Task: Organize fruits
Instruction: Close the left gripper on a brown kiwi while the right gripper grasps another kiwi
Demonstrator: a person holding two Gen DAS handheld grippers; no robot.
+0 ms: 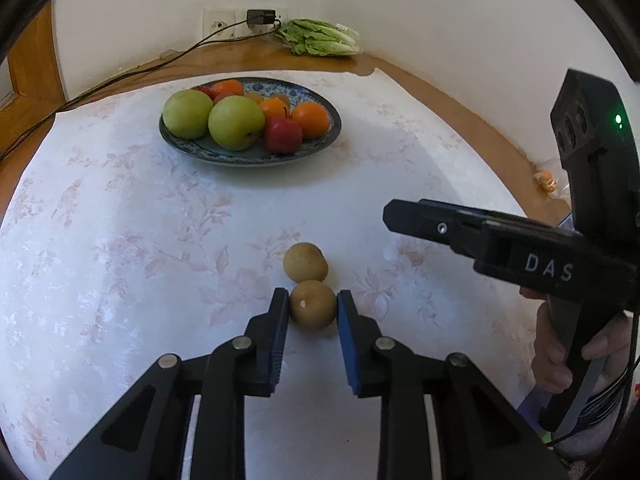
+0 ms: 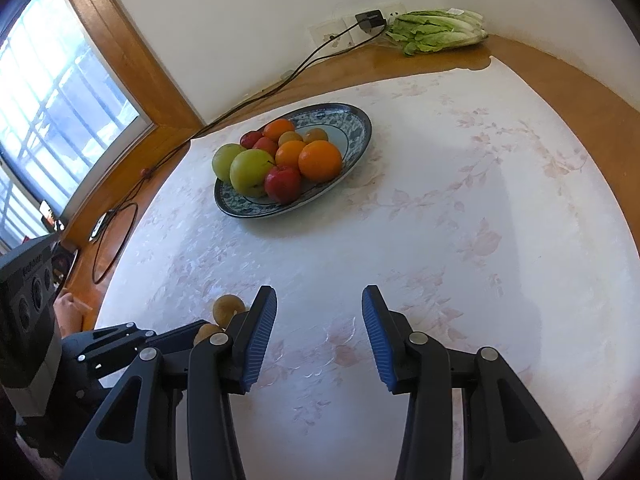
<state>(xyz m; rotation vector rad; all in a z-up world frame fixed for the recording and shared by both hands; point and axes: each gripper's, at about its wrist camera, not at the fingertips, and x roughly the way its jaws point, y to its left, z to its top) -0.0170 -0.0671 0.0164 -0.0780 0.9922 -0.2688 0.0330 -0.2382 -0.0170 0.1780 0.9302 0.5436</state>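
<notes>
Two small brown round fruits lie together on the white floral tablecloth. My left gripper (image 1: 313,300) has its jaws around the nearer brown fruit (image 1: 313,309), touching or nearly touching its sides; the fruit rests on the cloth. The farther brown fruit (image 1: 305,262) touches it from behind. A blue patterned plate (image 1: 248,156) at the back holds green apples (image 1: 236,122), oranges (image 1: 311,119) and red fruits (image 1: 283,135). My right gripper (image 2: 319,312) is open and empty above the cloth, right of the brown fruits (image 2: 228,309). The plate (image 2: 352,120) also shows in the right wrist view.
A head of lettuce (image 1: 320,38) lies at the back by the wall, beside a wall socket with a plugged charger (image 1: 261,17). Its black cable (image 2: 120,216) runs along the wooden table edge on the left. A window (image 2: 48,112) is at the left.
</notes>
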